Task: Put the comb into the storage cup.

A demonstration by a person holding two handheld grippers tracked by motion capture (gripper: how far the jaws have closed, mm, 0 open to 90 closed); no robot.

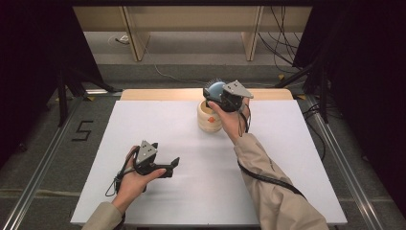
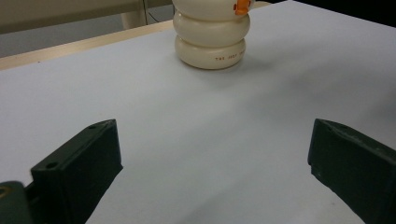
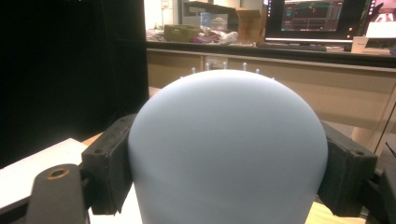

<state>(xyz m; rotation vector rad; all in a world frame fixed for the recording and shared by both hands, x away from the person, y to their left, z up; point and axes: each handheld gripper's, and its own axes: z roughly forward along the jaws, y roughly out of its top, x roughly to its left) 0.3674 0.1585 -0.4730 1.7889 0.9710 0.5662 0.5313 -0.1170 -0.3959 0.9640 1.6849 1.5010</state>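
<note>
Pale blue and rounded, a brush-like dome [image 3: 228, 149] with short bristle tips along its far edge sits clamped between the right gripper's [image 1: 216, 97] fingers [image 3: 108, 163], which stand wide yet press on both of its flanks. From the high view the right gripper hangs directly over the mouth of a cream ribbed holder [image 1: 208, 117] near the far edge of the white worktop [image 1: 191, 191]; whether the dome's lower end has entered the opening I cannot tell. Judgement: the step in hand is seating the dome in the holder or drawing it out. To do it well, keep the fingers square on the flanks, travel straight along the holder's axis, and avoid any sideways drag, since the holder stands free and looks light enough to tip or slide. The left gripper [image 1: 173, 164] rests low on the near side, fingers [image 2: 79, 163] spread wide with nothing between them, the holder well ahead of its tips. It could come forward and steady the holder's lowest ring if the holder shifts.
</note>
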